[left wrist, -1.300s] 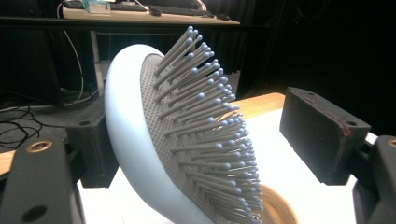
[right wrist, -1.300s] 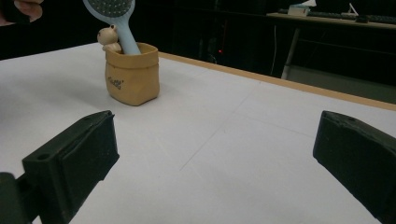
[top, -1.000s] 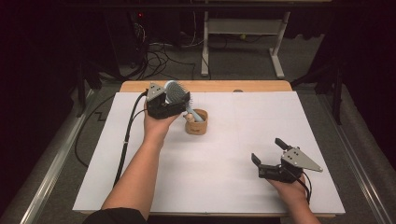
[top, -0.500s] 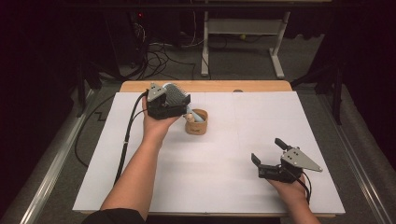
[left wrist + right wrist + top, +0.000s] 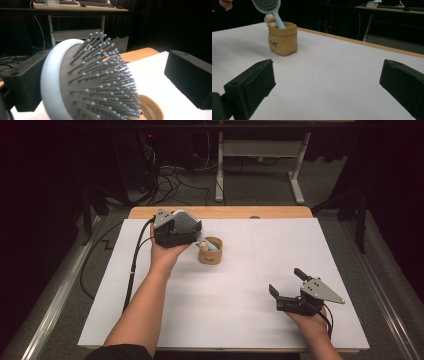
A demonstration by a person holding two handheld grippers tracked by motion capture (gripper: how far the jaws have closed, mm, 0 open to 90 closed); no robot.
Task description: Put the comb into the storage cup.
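A pale blue hairbrush [image 5: 187,221] with grey bristles stands tilted with its handle in a small tan sack-shaped pot [image 5: 211,251]. A little bear figure [image 5: 270,19] sits at the pot's rim. My left gripper [image 5: 191,232] is around the brush head [image 5: 95,85]. Its jaws stand wide apart; the brush rim is close to one jaw and clear of the other. My right gripper [image 5: 286,281] rests open near the table's front right with nothing between its fingers. From it the pot [image 5: 283,38] and the brush [image 5: 268,6] lie ahead to the left.
White paper [image 5: 240,310] covers the wooden table [image 5: 225,212]. A black cable [image 5: 134,265] trails from the left gripper off the left side. Beyond the far edge are a desk frame [image 5: 255,150] and floor cables.
The left gripper and the brush head have shifted only slightly near the pot. The right gripper has stayed still.
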